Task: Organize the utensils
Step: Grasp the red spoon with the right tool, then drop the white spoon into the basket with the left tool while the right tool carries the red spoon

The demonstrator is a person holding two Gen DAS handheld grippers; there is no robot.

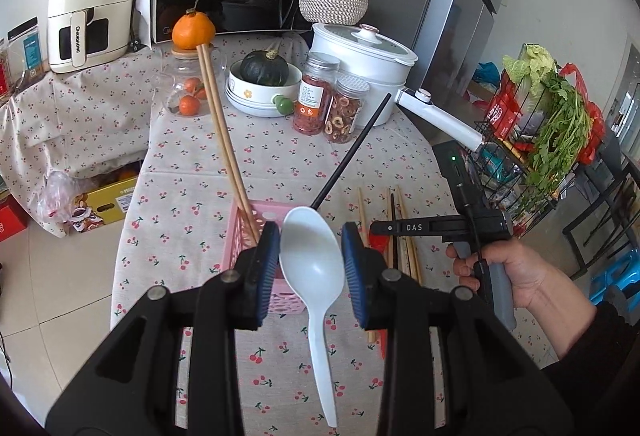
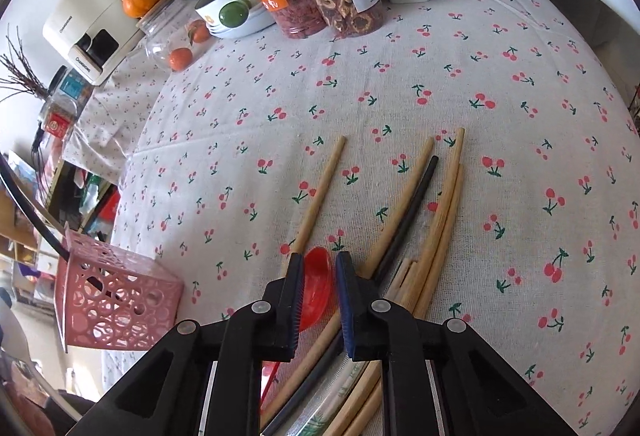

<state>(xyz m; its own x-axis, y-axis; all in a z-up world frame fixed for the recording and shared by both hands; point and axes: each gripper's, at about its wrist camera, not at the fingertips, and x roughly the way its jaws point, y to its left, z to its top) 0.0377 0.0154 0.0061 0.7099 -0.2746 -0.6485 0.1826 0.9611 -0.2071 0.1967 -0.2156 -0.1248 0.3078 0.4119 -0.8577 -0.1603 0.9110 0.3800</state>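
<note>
We see the left gripper [image 1: 311, 260] pinching a white plastic spoon [image 1: 316, 264] by its bowl, both blue pads pressed against the bowl's edges, with the handle hanging back toward the camera above the cherry-print cloth of the worktop [image 1: 192, 195]. Just beyond and below the jaws stands a pink perforated basket [image 1: 240, 236], and in it lean 2 wooden chopsticks [image 1: 220, 127] and 1 black chopstick [image 1: 352, 155], their upper ends angled up and away. To the right, a bare hand [image 1: 516, 272] grips the handle of the right gripper [image 2: 316, 276], which points steeply down at the cloth. In the right wrist view its jaws are narrowed around the bowl of a red spoon [image 2: 318, 284] lying on the cloth; the left pad sits against the bowl's edge, but we cannot tell whether the right pad touches it. Around the red spoon lies a loose spread of wooden chopsticks [image 2: 320, 195], 1 black chopstick [image 2: 416, 195] among them, some crossing under the jaws. The pink basket shows at the left of that view, well apart from the pile. At the far end of the worktop stand 2 clear jars [image 1: 320, 99] of dried food, a white pot [image 1: 360, 51] and a bowl holding a dark green squash [image 1: 264, 67].
</note>
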